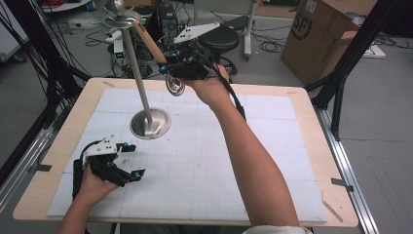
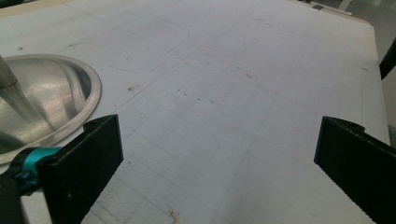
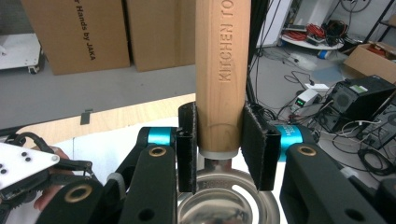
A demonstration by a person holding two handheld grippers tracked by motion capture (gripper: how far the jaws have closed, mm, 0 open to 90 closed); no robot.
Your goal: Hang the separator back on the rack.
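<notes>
A metal stand rests its round base [image 1: 158,127] [image 2: 51,98] on the white mat, and its thin pole [image 1: 136,68] rises to a small disc and knob at the top. My right gripper [image 1: 164,62] [image 3: 219,144] hangs in the air beyond the stand, shut on the wooden handle [image 1: 148,41] [image 3: 222,60] of a kitchen utensil. The handle slants up toward the stand's top, and the utensil's shiny metal bowl [image 1: 174,84] [image 3: 224,200] hangs under the jaws. My left gripper [image 1: 135,160] [image 2: 217,154] lies low at the near left, open and holding nothing.
The white gridded mat [image 1: 204,161] covers a wooden table [image 1: 311,126]. Behind the table stand a cardboard box [image 1: 321,34], a black stool [image 1: 221,36] and cabled equipment. Black frame posts flank both sides.
</notes>
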